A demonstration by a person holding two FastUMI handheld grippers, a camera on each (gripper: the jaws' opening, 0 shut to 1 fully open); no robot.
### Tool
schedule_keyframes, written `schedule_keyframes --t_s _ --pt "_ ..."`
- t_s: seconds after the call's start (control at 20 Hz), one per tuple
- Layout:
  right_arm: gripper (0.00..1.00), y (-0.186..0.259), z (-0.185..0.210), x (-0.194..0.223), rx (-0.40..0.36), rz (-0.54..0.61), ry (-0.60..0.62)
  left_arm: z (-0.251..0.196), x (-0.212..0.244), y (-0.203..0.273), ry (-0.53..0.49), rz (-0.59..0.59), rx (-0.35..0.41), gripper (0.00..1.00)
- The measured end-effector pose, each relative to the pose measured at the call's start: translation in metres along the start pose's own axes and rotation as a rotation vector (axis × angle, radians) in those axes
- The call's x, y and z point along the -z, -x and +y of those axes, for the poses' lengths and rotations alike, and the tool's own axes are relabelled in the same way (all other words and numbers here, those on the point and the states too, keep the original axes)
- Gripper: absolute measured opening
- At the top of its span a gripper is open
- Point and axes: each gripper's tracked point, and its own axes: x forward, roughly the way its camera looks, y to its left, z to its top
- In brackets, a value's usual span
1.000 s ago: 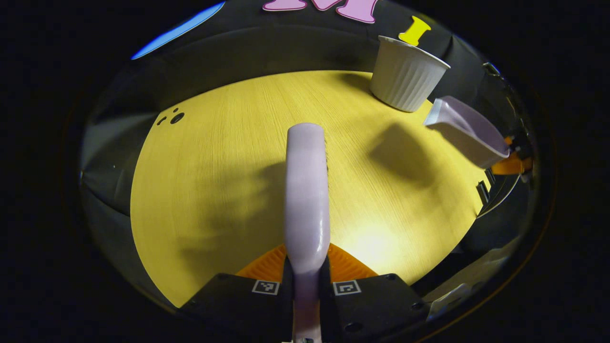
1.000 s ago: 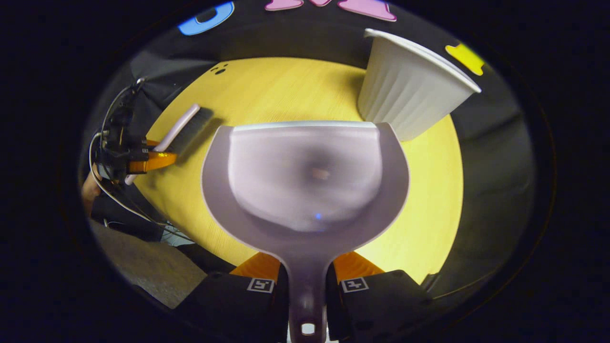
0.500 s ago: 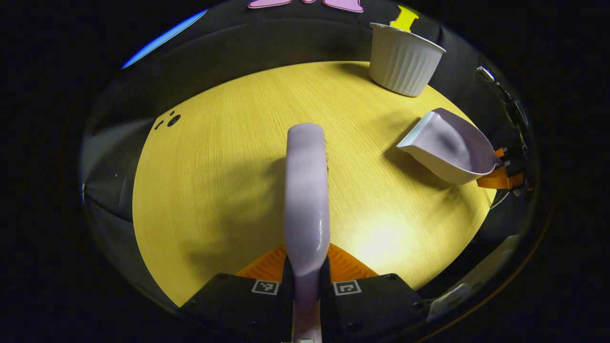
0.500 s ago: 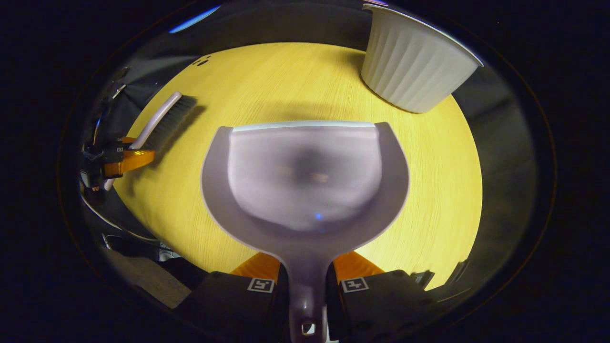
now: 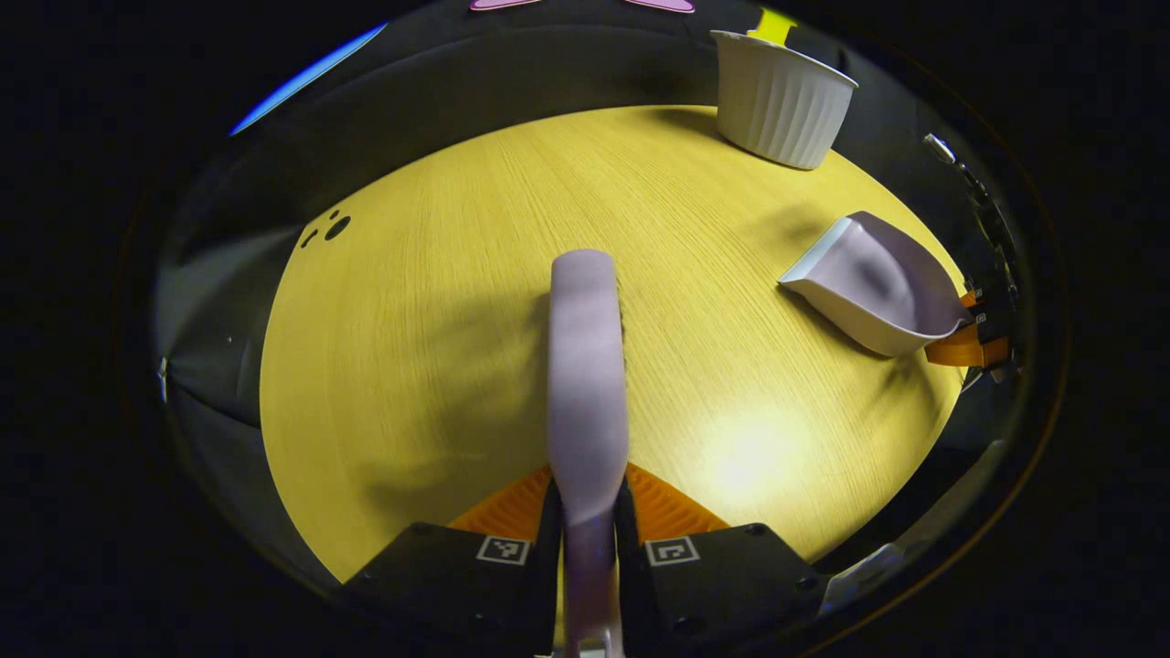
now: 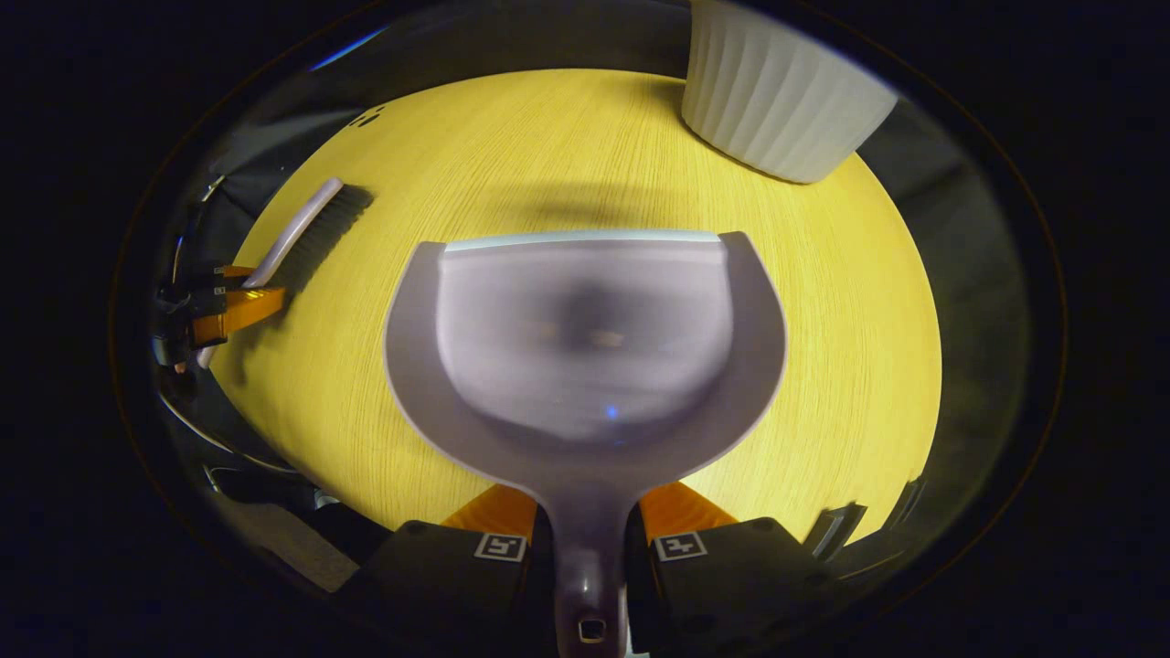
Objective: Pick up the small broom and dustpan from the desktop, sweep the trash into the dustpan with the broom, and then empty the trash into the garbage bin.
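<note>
Left gripper clamped on small broom handle, both fingers pressing; broom runs toward 12 o'clock over the yellow desktop. Right gripper clamped on dustpan handle, pan mouth toward 12 o'clock, dim specks inside. White ribbed garbage bin stands at 1 o'clock beyond the pan, apart from it.

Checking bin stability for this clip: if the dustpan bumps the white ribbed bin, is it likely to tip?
Probably yes: the white ribbed bin tapers to a base narrower than its rim. It looks like thin plastic, likely light, so a nudge from the dustpan may slide it.
</note>
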Motion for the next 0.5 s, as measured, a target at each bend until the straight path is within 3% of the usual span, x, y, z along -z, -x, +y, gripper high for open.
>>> schedule_keyframes --t_s 0.15,0.2,0.35,0.4,0.5 --pt "0.37 0.001 0.001 0.003 -0.006 0.023 0.006 0.005 -0.002 0.006 -0.026 -0.002 -0.016 0.28" --pt "0.34 0.002 0.003 0.005 -0.017 0.04 0.008 0.005 -0.003 0.007 -0.028 -0.004 -0.019 0.31" --pt "0.46 0.006 0.006 0.008 -0.038 0.061 0.041 0.004 -0.004 0.014 -0.031 -0.012 -0.023 0.32" --pt "0.41 0.009 0.005 0.009 -0.037 0.064 0.049 0.004 -0.004 0.017 -0.034 -0.016 -0.026 0.33" --pt "0.46 0.019 0.006 0.011 -0.046 0.065 0.046 0.005 -0.005 0.024 -0.036 -0.027 -0.034 0.39"
